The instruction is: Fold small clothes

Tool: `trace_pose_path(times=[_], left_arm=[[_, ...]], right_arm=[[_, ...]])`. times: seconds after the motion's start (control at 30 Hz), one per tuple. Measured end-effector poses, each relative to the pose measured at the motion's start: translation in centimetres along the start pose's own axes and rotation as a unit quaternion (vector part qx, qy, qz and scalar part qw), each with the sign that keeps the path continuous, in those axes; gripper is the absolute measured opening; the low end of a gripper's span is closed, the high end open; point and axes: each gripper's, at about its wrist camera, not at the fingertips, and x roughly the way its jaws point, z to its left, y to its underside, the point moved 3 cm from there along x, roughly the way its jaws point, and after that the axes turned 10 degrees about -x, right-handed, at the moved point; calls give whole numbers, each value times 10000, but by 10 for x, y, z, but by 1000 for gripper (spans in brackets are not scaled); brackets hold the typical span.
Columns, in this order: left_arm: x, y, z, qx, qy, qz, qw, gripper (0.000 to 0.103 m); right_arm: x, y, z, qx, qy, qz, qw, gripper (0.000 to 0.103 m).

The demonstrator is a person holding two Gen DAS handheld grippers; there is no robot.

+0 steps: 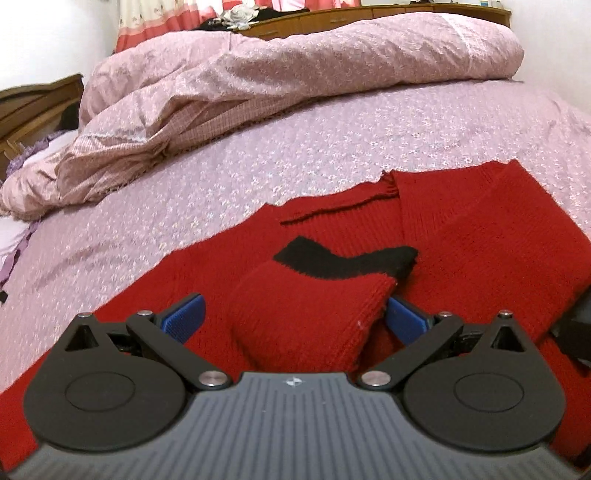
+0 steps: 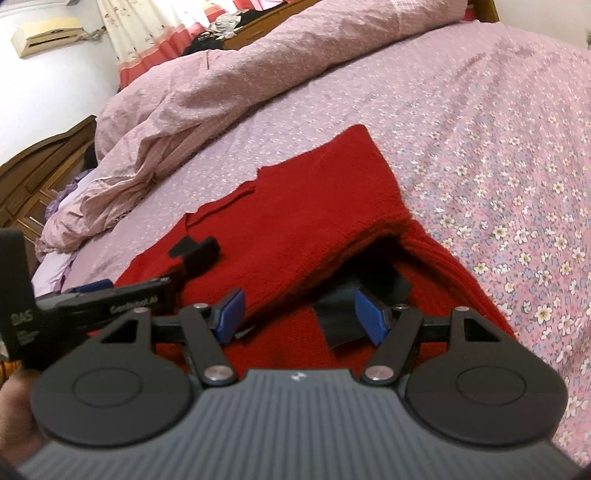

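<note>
A red knitted sweater [image 1: 480,236] with a black stripe [image 1: 347,262] lies on the bed, partly folded. My left gripper [image 1: 295,317] is open, its blue pads either side of a raised red fold with the black stripe at its far end. In the right wrist view the sweater [image 2: 314,206] lies folded with one layer lifted at its near edge. My right gripper [image 2: 301,314] is open over that near edge, above a dark patch [image 2: 340,317]. The left gripper [image 2: 92,299] shows at the left of this view.
The bed has a pink flowered sheet [image 1: 221,177] [image 2: 498,147]. A bunched pink duvet [image 1: 258,81] [image 2: 221,85] lies along the far side. A wooden headboard [image 1: 33,99] stands at the left, a wooden dresser [image 1: 351,18] at the back.
</note>
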Motion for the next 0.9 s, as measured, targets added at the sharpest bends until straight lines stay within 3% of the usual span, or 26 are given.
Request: trace_pose_path(times=[0.2, 0.3, 0.37, 0.43, 0.67, 0.9], left_arm=[[15, 2, -10, 280, -55, -73, 9996, 102], [14, 1, -5, 254, -114, -158, 9995, 82], [13, -2, 4, 155, -161, -172, 9996, 60], [9, -7, 22, -173, -192, -184, 9995, 52], [-10, -5, 88, -950, -599, -284, 9933, 52], [-2, 14, 125, -1354, -365, 295, 9897, 53]], right_arm=[[7, 1, -5, 144, -17, 12, 9999, 69], [9, -1, -6, 152, -46, 2, 9999, 69], [11, -3, -7, 156, -58, -7, 9999, 69], [14, -6, -9, 187, -83, -34, 9998, 69], [22, -15, -16, 299, -80, -84, 9995, 69], [25, -17, -16, 282, -55, -79, 9996, 69]])
